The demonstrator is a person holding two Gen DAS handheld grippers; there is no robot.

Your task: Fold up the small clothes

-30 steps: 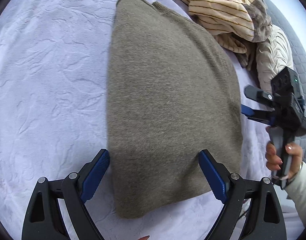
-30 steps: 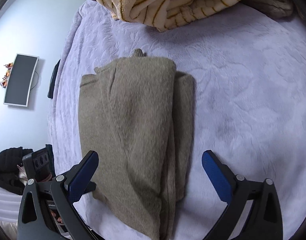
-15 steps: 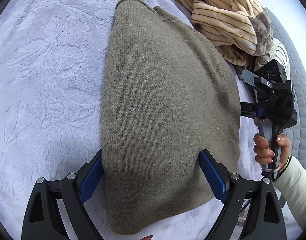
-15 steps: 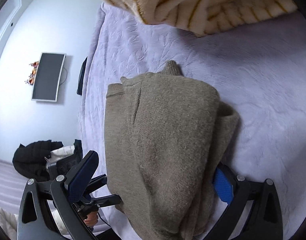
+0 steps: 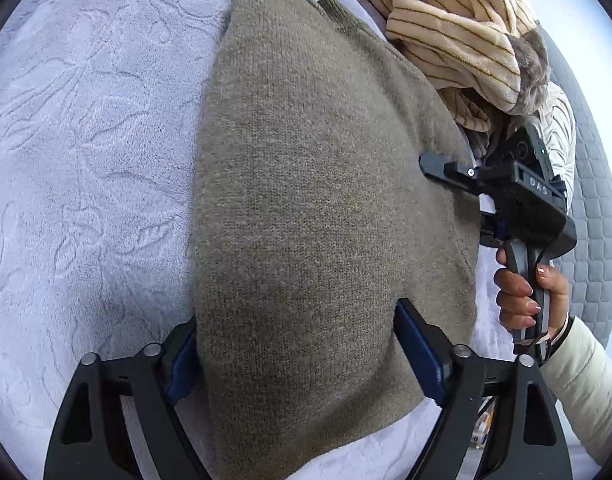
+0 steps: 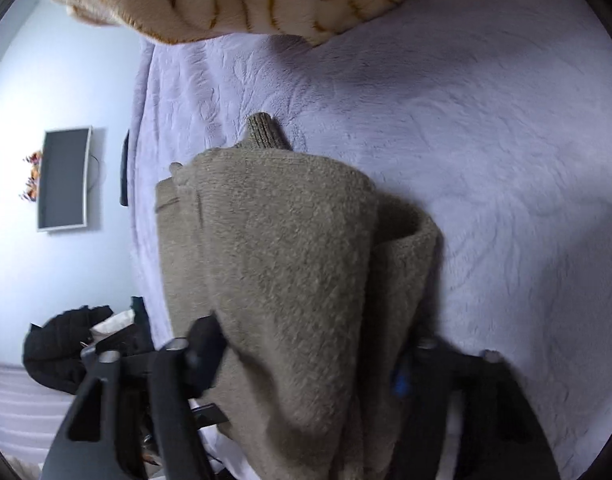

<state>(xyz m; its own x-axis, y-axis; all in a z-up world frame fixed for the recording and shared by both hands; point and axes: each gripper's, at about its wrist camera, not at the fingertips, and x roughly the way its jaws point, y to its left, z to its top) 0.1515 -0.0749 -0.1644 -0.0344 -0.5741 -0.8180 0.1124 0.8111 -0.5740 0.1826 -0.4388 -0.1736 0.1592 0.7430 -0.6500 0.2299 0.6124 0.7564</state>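
Olive-brown knitted sweater (image 5: 318,208), already folded into a long narrow bundle, lies on the pale lilac embossed bedspread (image 5: 85,168), just beside a heap of cream striped fleece clothing (image 5: 458,32). Both tools have just been closing on it. The left tool (image 5: 301,356) straddles the near end, its blue pads against the knit on either side, and looks clamped on it. The right tool (image 6: 306,364) has bunched the bundle's long edge between its jaws; the right wrist view is blurred there, but the cloth puckers as if gripped. The step in hand seems to be taking hold for the crosswise fold. Next, both grips would need to lift together and carry one end over the other, keeping the layers aligned.
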